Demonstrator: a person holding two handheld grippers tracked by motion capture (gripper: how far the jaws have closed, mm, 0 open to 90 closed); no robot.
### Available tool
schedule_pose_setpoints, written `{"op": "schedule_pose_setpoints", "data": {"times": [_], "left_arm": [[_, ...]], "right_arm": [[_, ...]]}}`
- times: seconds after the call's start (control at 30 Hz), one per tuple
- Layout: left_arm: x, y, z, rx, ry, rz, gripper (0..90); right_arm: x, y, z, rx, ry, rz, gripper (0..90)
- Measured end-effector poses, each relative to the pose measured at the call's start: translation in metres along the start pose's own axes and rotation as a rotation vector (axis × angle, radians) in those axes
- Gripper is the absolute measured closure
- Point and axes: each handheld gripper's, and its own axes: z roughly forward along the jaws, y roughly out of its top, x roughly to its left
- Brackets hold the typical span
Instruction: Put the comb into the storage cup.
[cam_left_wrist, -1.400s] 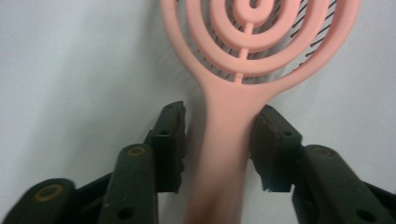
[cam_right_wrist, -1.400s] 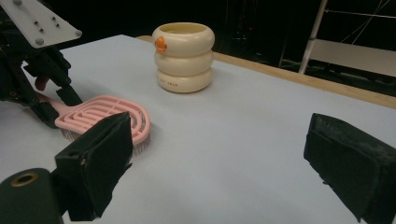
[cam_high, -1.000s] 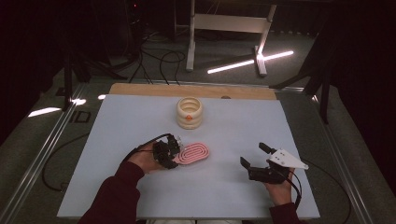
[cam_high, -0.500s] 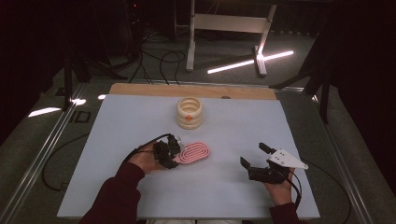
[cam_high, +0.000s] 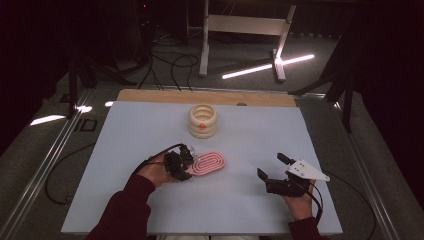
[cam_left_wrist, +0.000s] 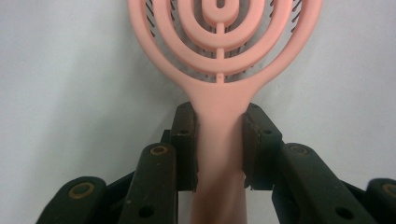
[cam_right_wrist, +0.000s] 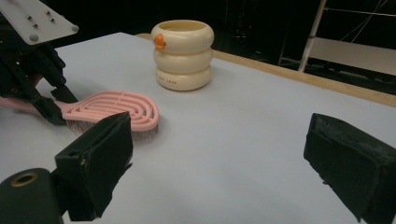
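- Here we pinch the handle of the pink hairbrush (cam_left_wrist: 219, 56) in our left gripper (cam_high: 179, 163); the brush lies bristles-down at the frame's centre.
- Our right gripper (cam_high: 272, 167), lower right, has its jaws spread, holding nothing.
- The cream ringed cup (cam_high: 203, 120) stands upright above centre; we cannot see its inside.

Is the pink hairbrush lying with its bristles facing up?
No, the pink hairbrush lies bristles down on the table, its ringed back facing up.
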Motion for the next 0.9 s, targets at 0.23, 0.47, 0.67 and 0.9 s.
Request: {"op": "schedule_pose_setpoints", "data": {"times": [0.23, 0.47, 0.67, 0.9], "left_arm": [[0.001, -0.001, -0.005, -0.015, 0.009, -0.016, 70.0], [0.0, -0.001, -0.009, -0.04, 0.019, -0.025, 70.0], [0.0, -0.003, -0.014, -0.058, 0.047, -0.033, 70.0], [0.001, -0.006, -0.019, -0.075, 0.064, -0.047, 70.0]], "right_arm": [[0.0, 0.0, 0.001, 0.003, 0.001, -0.001, 8.0], [0.001, 0.0, 0.001, 0.005, 0.003, 0.003, 8.0], [0.001, -0.001, 0.002, 0.007, 0.005, 0.003, 8.0], [0.001, -0.001, 0.002, 0.009, 0.01, 0.004, 8.0]]}}
